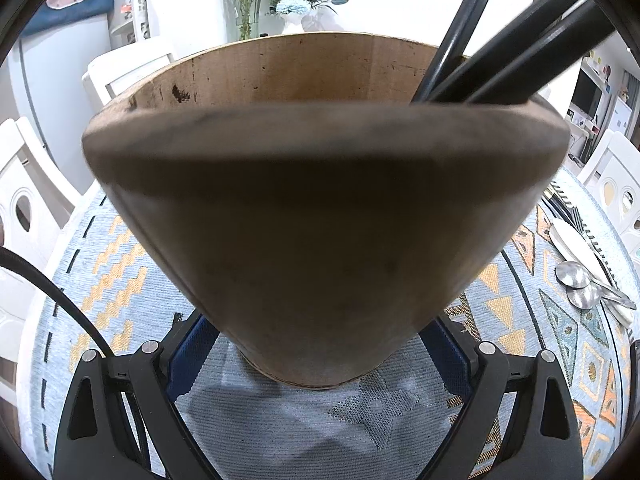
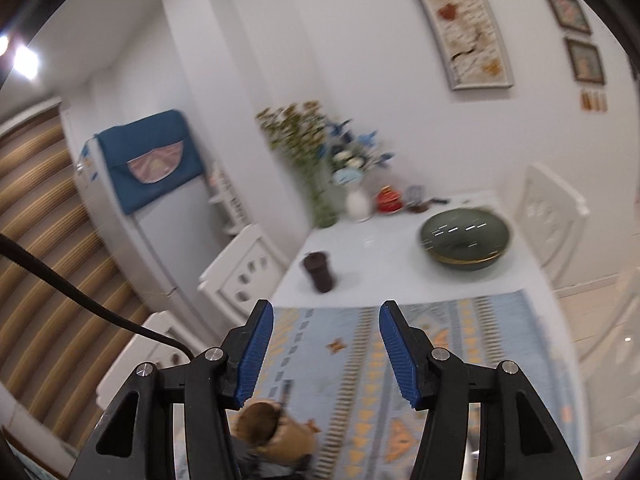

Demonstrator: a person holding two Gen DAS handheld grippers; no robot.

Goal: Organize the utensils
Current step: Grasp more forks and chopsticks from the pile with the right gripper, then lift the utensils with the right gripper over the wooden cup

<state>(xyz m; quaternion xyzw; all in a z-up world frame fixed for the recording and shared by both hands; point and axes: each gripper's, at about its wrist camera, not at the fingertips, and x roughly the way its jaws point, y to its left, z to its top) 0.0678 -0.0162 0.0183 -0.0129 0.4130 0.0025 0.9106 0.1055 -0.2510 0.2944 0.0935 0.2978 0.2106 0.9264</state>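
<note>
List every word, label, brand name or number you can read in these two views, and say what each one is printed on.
No text can be read in either view.
The framed pictures on the white wall: motifs only, blurred, no lettering made out.
The papers on the white fridge: too small to read.
The tall wooden utensil holder, the black cup and the green bowl: no label visible.

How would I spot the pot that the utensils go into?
Find the table with the blue and orange patterned cloth. The wooden utensil holder stands on it between the left gripper's blue pads. Unlike the spoons lying flat at the cloth's right edge, it is a tall brown tub with black handles sticking out.
</note>
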